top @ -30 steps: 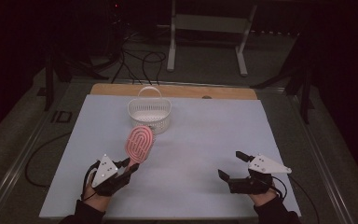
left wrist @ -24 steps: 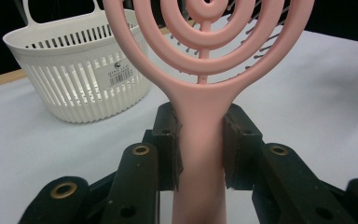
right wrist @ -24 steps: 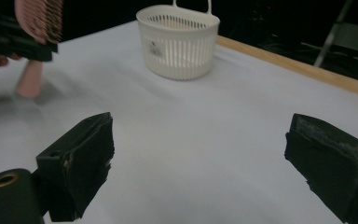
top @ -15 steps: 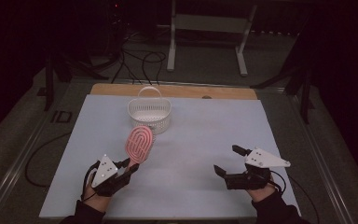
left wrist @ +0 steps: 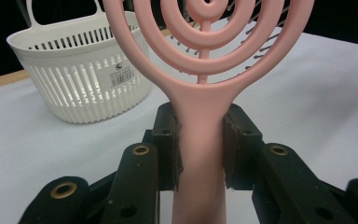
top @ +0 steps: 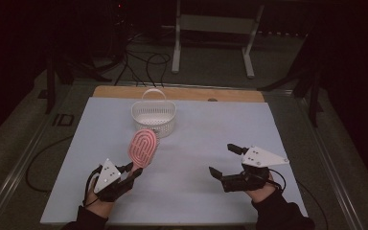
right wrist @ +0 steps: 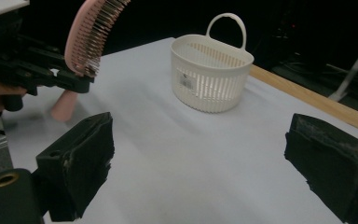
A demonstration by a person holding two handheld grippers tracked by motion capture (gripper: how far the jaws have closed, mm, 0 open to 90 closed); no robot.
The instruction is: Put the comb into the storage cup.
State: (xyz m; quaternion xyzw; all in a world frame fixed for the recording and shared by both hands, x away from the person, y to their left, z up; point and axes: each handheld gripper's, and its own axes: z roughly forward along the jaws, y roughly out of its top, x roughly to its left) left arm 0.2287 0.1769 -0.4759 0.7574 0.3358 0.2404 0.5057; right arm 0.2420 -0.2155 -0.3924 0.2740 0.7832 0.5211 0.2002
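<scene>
1. Pink hairbrush (top: 143,147): it sits in my left gripper (top: 130,173), lifted off the tabletop (top: 211,120) over the near-left part, head tilted up toward the far edge.
2. In the left gripper view my fingers (left wrist: 168,140) are clamped on the handle just below the looped head, one pad on each side, so the grip is narrow and firm on the neck of the brush.
3. I judge it light and stiff, hard plastic with thin bristles; the smooth handle could slip or twist if I squeeze loosely, so the neck is the right hold, never the bristles.
4. White slatted basket (top: 154,115): it stands upright beyond the brush, near the middle of the far edge, handle up, apart from the brush.
5. My right gripper (top: 225,162) hangs over the near-right part of the tabletop, fingers spread wide with nothing between them.
</scene>
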